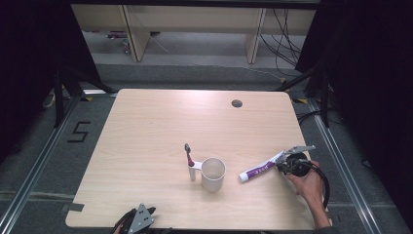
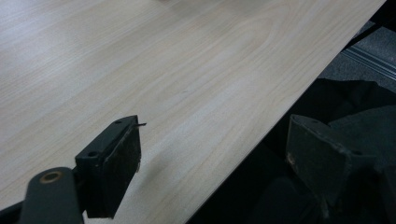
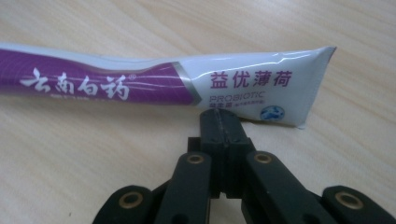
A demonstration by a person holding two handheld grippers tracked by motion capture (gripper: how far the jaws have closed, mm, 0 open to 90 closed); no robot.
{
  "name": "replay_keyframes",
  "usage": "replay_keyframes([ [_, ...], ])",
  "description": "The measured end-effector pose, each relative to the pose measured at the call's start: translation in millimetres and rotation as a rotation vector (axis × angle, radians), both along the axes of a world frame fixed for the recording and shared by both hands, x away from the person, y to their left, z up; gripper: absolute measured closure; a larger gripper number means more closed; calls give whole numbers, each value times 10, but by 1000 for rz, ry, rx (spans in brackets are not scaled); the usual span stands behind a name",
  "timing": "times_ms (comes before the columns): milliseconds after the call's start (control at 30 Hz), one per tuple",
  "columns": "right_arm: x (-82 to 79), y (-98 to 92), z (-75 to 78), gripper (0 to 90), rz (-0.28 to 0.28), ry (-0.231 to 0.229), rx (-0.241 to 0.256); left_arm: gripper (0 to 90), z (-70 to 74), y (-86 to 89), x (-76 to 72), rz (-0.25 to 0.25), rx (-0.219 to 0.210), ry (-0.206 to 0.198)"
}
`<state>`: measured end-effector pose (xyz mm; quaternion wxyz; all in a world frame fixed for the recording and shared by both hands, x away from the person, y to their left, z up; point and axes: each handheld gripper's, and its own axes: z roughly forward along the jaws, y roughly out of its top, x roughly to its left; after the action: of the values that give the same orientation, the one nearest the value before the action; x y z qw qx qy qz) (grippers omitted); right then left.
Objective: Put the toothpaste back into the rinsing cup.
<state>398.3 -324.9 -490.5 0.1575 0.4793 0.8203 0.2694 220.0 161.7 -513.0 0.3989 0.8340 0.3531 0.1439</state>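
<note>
The right gripper [image 3: 223,122] has its jaws pressed together at the flat crimped end of the toothpaste tube [image 3: 154,84], seemingly pinching its lower edge; the tube lies on the table [image 1: 146,126] right of the cup [image 1: 213,173]; the left gripper [image 2: 212,154] stands wide at the near edge.

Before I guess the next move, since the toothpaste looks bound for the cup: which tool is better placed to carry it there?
Right. The right tool is shut on the tube at its flat end, beside the cup. The left tool hangs open at the table's near edge.
</note>
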Motion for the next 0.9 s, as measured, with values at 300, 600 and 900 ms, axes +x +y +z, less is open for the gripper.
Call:
replay_keyframes([
  [300,216,170,47,900,-1,26,-17,181,10,17,8,-16,31,-3],
  [600,373,291,34,900,-39,52,1,181,4,1,-1,-8,-2,-1],
  [900,252,287,185,672,-97,-13,49,181,8,11,5,-16,25,-8],
])
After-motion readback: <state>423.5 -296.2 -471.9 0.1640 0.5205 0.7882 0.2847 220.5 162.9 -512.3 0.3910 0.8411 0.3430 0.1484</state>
